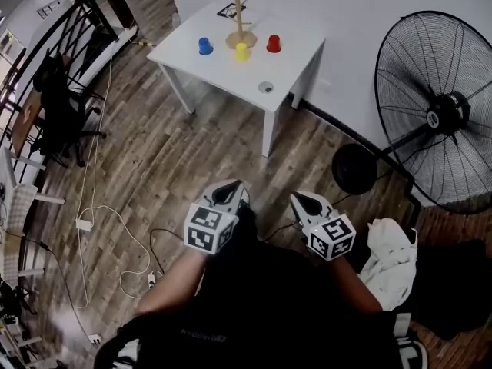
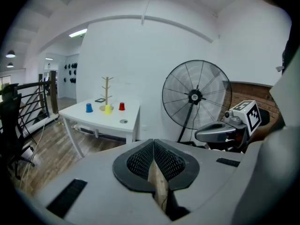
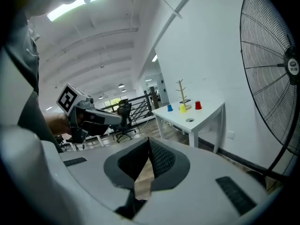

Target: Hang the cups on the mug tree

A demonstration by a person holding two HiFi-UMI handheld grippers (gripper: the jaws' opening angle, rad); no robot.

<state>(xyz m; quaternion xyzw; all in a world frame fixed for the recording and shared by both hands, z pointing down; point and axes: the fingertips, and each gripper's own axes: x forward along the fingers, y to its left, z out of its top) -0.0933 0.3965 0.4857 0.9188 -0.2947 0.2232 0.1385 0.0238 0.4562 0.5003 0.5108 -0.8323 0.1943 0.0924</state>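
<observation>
A wooden mug tree (image 1: 239,18) stands on a white table (image 1: 231,68) far ahead, with a blue cup (image 1: 205,46), a yellow cup (image 1: 242,51) and a red cup (image 1: 274,44) round its base. The same tree (image 2: 107,93) and cups show small in the left gripper view, and the tree (image 3: 181,94) again in the right gripper view. My left gripper (image 1: 229,191) and right gripper (image 1: 304,199) are held close to my body, well short of the table, both shut with nothing in them. No cup hangs on the tree.
A large black floor fan (image 1: 438,114) stands to the right of the table. A round hole (image 1: 266,87) marks the table's near corner. Office chairs (image 1: 58,106) and a railing are at the left, white cables (image 1: 92,206) trail over the wood floor, and a white cloth (image 1: 390,256) lies by my right side.
</observation>
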